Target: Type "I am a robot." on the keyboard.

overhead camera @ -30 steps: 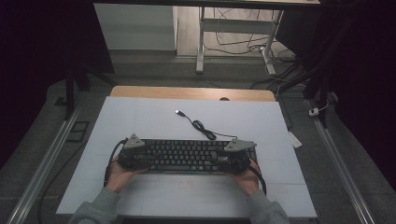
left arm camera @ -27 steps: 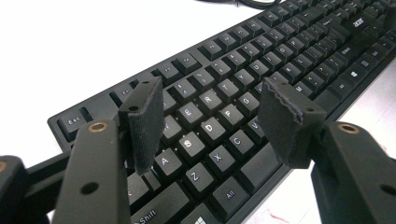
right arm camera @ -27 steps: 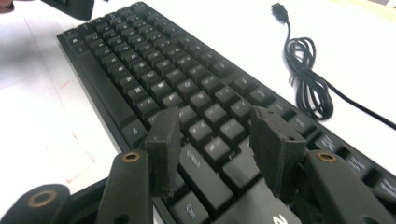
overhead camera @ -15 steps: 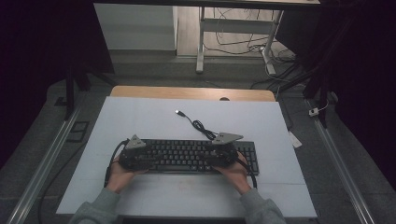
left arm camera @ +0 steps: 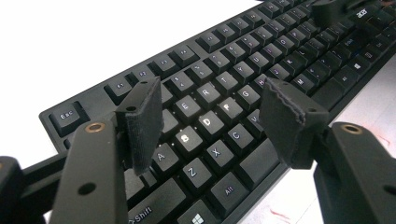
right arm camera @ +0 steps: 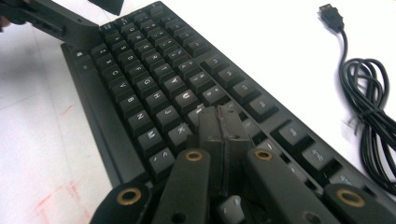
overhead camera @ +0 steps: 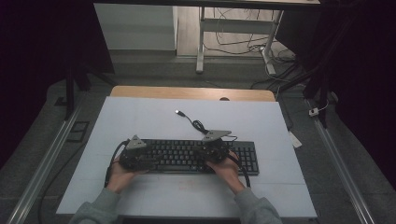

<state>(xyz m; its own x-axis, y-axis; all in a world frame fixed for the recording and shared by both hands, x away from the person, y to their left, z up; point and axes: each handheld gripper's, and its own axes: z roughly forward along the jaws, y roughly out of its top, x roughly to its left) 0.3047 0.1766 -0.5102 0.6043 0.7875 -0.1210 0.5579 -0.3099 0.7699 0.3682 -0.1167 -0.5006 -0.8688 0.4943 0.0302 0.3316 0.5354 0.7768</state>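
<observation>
- The big white table (overhead camera: 140, 116) is holding everything, and it is lying flat under the person's arms.
- The black keyboard (overhead camera: 187, 156) is lying flat on the near middle part of the table, with its long side running left to right.
- Its black cable (overhead camera: 198, 125) is curling on the table just behind the keyboard, and the plug end (right arm camera: 331, 16) is lying apart from the keys.
- The left gripper (left arm camera: 210, 119) is hanging over the left end of the keyboard. Its jaws are standing spread, with nothing between them, and the letter keys are showing in the gap.
- The right gripper (right arm camera: 223, 135) is sitting over the keys right of the middle. Its jaws have just been closing, and now the two pads are pressed together into one tip, with nothing pinched between them.
- The keys (left arm camera: 205, 121) are small and sitting close side by side.
- It looks like the person is getting ready to poke a key with the right tip. To do it well, the tip should be coming straight down on the middle of one key, so it is not bumping the ones next to it.
- A soft, short push is likely enough. The left gripper should be staying off the keys.
</observation>
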